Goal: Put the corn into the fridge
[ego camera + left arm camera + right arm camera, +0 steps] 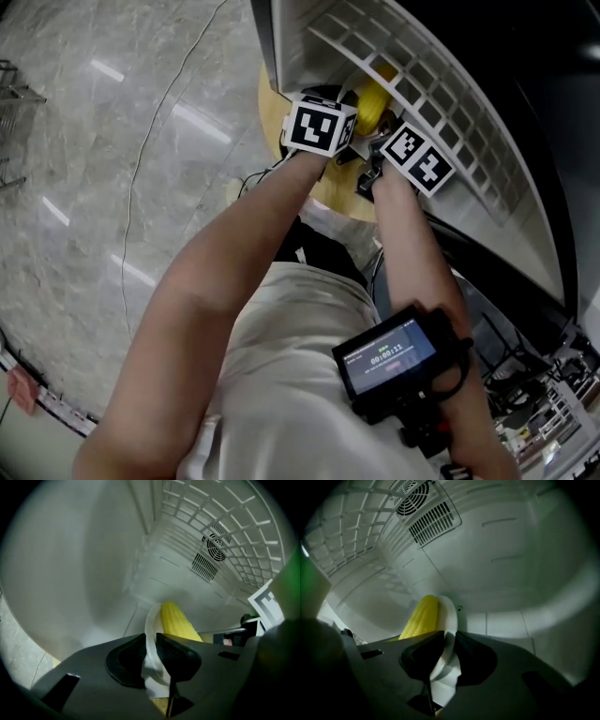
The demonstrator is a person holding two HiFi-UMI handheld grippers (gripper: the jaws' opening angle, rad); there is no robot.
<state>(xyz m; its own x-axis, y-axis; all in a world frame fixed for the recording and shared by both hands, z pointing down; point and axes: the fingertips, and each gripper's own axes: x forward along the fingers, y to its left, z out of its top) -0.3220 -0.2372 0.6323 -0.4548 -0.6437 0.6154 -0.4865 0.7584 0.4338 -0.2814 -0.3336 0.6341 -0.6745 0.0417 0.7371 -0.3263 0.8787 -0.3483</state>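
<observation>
A yellow corn cob (177, 620) lies on a white plate (151, 620), inside the white fridge cavity. My left gripper (152, 641) is shut on the plate's near rim, with the corn just right of the pads. My right gripper (449, 641) is shut on the opposite rim of the plate (452, 611), and the corn (421, 617) lies to the left of its jaws. In the head view the corn (372, 105) shows between the two marker cubes, the left gripper (319, 125) and the right gripper (417, 157), at the fridge opening. The jaws themselves are hidden there.
A white wire shelf (225, 513) hangs above the plate. The fridge's back wall carries a round fan grille (216, 545) and a slotted vent (433, 524). A round wooden surface (328, 197) sits below the fridge front. A wire basket (11, 103) stands at the far left on the marble floor.
</observation>
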